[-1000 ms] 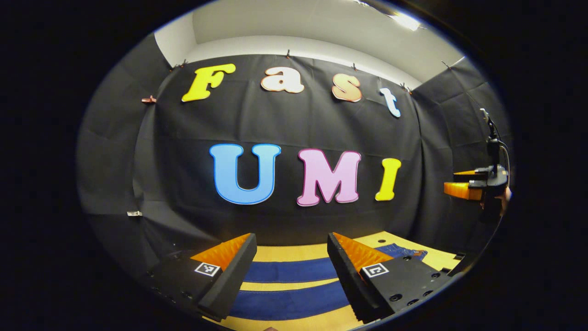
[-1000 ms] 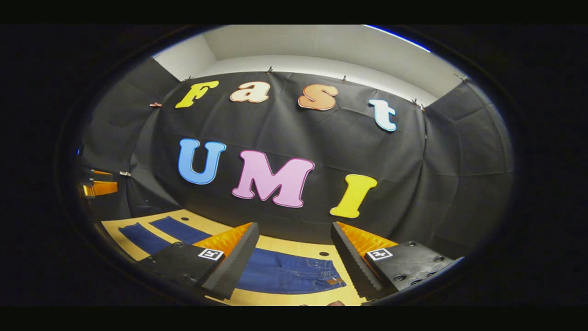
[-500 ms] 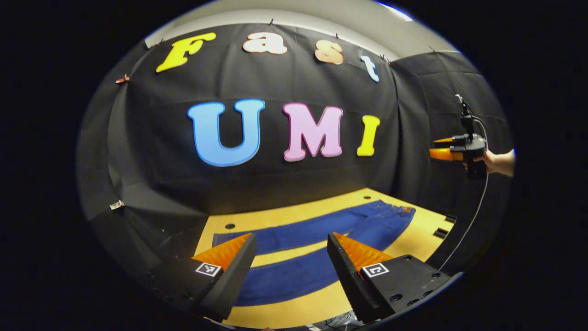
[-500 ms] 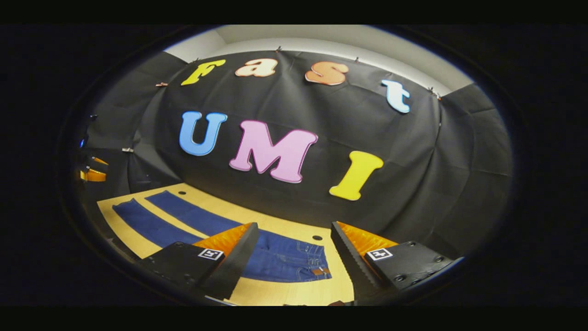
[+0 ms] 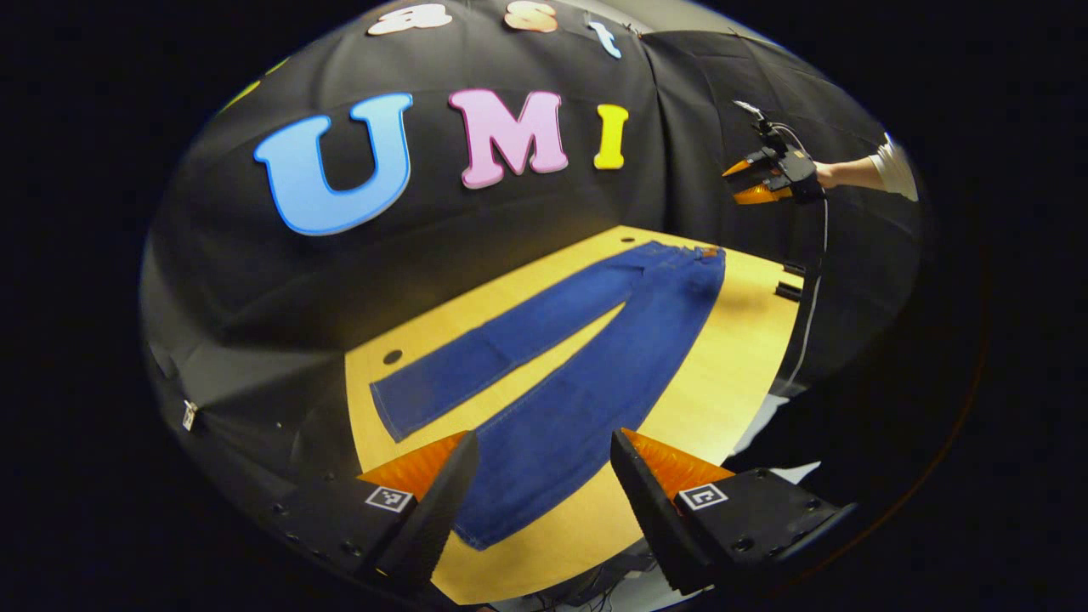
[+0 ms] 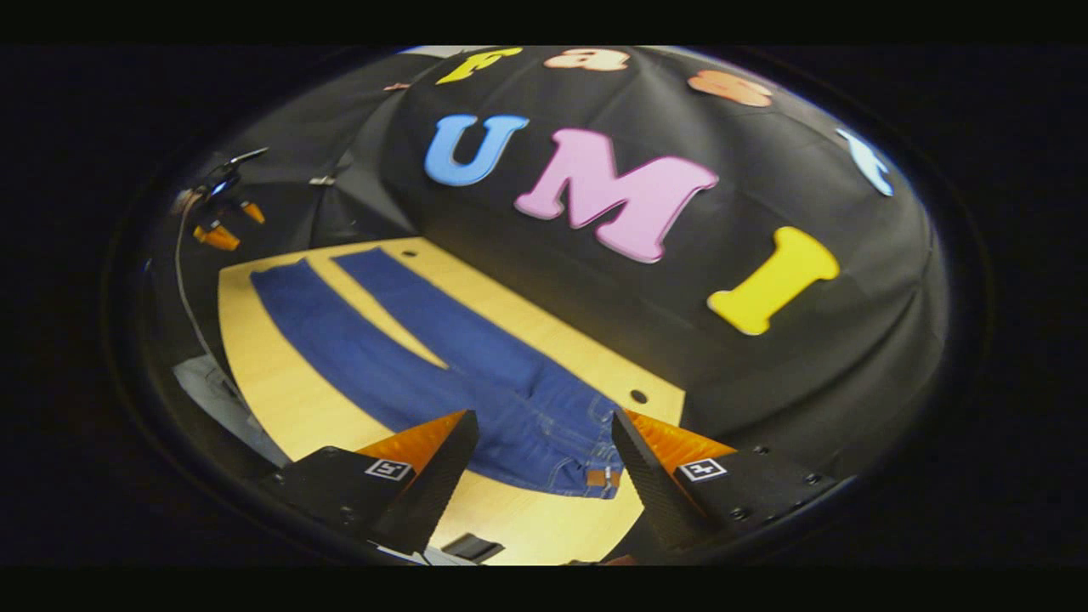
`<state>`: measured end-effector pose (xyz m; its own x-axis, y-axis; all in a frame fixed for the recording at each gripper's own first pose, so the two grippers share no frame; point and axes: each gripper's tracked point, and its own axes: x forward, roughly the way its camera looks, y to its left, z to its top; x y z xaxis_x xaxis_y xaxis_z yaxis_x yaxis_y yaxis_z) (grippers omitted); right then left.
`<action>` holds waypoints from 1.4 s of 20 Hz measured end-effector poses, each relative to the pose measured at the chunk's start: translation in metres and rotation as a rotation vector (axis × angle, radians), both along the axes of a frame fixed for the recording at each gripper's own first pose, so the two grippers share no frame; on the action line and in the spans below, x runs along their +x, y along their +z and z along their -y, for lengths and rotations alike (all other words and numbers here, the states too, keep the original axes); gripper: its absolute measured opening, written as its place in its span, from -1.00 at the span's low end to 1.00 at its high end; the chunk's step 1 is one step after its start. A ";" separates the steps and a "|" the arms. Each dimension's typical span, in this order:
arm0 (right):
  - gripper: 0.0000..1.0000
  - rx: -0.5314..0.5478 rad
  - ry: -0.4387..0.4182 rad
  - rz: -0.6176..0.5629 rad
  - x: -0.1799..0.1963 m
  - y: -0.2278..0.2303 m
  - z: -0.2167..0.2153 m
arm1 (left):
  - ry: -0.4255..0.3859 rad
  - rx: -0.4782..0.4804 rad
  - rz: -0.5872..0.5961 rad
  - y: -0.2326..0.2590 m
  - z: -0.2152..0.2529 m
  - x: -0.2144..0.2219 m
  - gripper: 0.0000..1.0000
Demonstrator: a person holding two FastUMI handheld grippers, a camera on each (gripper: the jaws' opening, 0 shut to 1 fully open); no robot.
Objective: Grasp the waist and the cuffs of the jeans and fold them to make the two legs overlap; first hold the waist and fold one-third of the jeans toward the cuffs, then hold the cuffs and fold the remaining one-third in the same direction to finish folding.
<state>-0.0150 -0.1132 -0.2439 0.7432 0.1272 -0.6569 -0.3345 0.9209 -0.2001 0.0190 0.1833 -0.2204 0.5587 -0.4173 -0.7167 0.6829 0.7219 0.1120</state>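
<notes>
Above the jeans [image 5: 561, 374] spread flat on the desk [image 5: 722, 357], you hold left gripper [image 5: 540, 476] over the cuffs and right gripper [image 6: 544, 459] over the waist, both wide open and empty, ready to pinch each end.

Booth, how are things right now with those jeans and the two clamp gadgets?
Left hand-held gripper open, above the cuffs. Right hand-held gripper open, above the waist. Jeans flat on the table, legs apart, unfolded. Nothing in the way.
</notes>
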 end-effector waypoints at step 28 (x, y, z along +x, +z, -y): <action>0.23 -0.045 0.104 -0.792 -0.010 -0.264 0.076 | -0.285 0.505 -0.617 -0.181 -0.076 0.030 0.13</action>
